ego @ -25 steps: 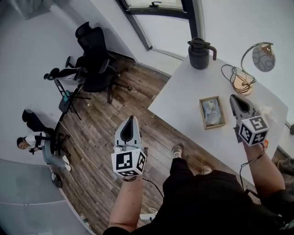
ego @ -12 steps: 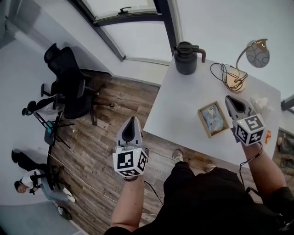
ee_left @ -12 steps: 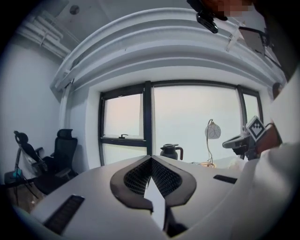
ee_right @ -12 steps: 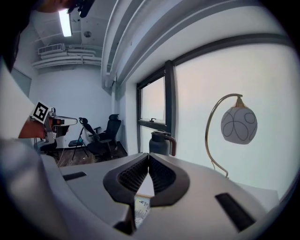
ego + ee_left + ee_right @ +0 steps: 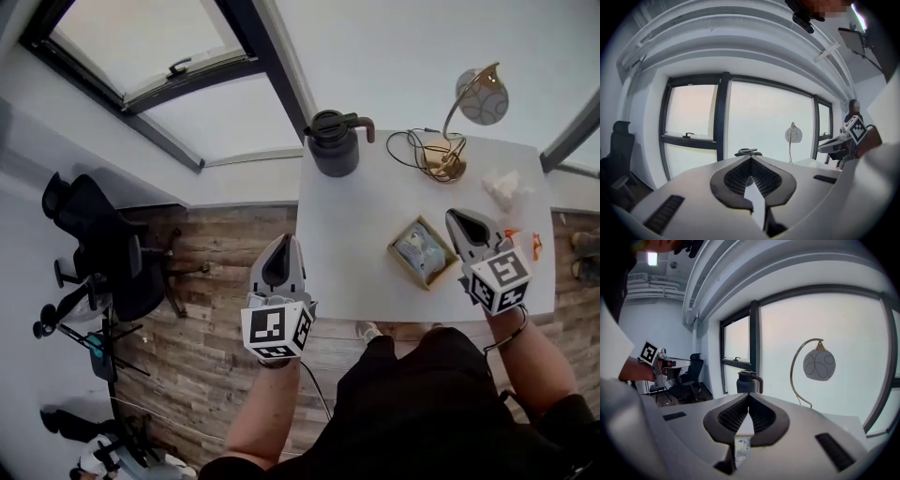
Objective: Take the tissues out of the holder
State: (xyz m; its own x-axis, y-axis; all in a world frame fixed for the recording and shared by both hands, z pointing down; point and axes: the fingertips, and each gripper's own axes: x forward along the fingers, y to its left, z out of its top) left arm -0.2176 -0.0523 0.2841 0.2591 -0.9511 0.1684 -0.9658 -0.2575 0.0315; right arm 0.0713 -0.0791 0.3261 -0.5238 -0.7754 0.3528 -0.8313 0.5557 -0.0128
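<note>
R gripper [image 5: 457, 221] is shut, jaws together w/ nothing between them. It sits just right of the holder [image 5: 405, 244], a small wooden box near the front edge of the table [image 5: 356, 216], w/ the tissues [image 5: 417, 251] lying inside as a pale packet. So the target is left of and below the jaw tips. The box's long axis looks roughly parallel to the R gripper's own line, angled away and to the left. R side is clearly nearer. L gripper [image 5: 284, 246], also shut and empty, hangs off the table's left edge over the floor, well apart from the box.

Head view gives the layout but not height above the box. R gripper view fills that in: the jaws point level at the jug [image 5: 749, 379] and lamp [image 5: 816, 363], and printed packet shows only in the gap beneath them, so I judge I need to open, tip down and shift left. L gripper view shows no holder at all.
</note>
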